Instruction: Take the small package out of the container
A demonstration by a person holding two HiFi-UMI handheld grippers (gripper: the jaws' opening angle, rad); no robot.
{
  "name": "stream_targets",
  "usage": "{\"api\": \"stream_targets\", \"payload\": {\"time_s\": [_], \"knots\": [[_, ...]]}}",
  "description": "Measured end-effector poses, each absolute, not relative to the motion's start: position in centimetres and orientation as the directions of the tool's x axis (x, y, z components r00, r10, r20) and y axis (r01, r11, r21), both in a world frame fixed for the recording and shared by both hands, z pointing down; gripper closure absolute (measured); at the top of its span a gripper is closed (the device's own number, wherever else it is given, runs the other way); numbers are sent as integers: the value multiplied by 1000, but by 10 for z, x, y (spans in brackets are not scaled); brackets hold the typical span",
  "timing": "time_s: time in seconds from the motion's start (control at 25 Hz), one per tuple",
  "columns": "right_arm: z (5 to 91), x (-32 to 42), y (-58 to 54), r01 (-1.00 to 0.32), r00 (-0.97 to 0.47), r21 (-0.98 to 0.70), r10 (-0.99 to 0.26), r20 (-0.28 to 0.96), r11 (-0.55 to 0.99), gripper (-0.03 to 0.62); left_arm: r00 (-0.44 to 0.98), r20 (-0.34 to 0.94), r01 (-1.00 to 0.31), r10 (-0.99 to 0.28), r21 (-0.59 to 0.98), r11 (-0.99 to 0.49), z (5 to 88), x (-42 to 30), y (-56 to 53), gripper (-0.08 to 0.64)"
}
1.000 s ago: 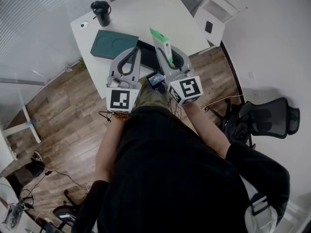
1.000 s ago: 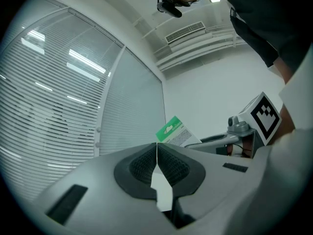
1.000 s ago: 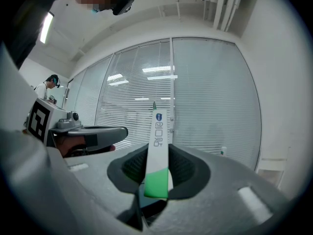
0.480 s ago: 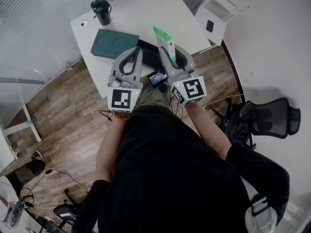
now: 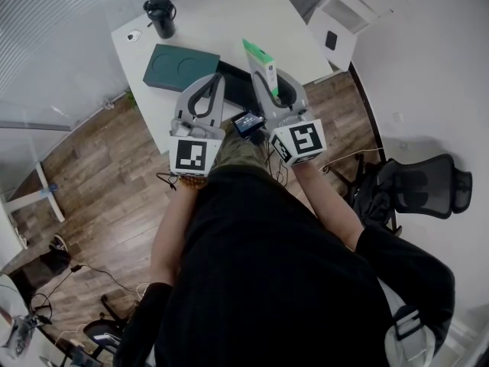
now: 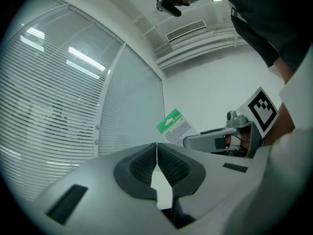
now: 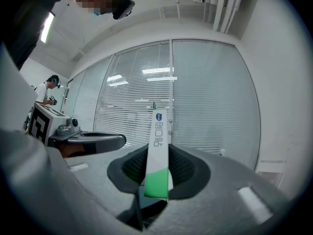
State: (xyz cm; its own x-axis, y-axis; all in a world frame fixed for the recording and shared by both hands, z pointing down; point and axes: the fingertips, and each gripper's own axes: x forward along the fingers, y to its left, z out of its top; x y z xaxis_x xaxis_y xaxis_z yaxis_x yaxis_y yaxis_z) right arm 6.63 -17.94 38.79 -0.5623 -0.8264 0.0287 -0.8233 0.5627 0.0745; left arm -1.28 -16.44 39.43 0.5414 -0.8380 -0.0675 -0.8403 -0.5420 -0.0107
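Note:
The small package (image 5: pixel 258 61) is a flat green and white packet. It stands up edge-on between the pads of my right gripper (image 5: pixel 265 82), which is shut on it above the white table (image 5: pixel 221 21). In the right gripper view the packet (image 7: pixel 157 151) rises straight out of the closed jaws of the right gripper (image 7: pixel 157 168). My left gripper (image 5: pixel 213 80) hovers beside it on the left, shut with nothing in it (image 6: pixel 157 148). From the left gripper view the packet (image 6: pixel 176 126) shows at the right. A dark green box (image 5: pixel 179 67) lies on the table behind the left gripper. A black container (image 5: pixel 233 82) sits partly hidden under both grippers.
A black mug (image 5: pixel 159 17) stands at the table's far left corner. A small screen device (image 5: pixel 248 122) sits between the grippers. A black office chair (image 5: pixel 424 186) is at the right, a white cabinet (image 5: pixel 340 25) beyond the table. A person (image 7: pixel 49 89) stands far off.

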Motion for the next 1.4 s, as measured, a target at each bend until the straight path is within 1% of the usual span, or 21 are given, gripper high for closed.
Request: {"api": "stream_targets", "payload": {"time_s": [1.4], "knots": [[396, 59, -191, -837, -537, 83, -841, 63, 541, 506, 532, -58, -846, -845, 5, -533, 399, -29, -171, 555]]}}
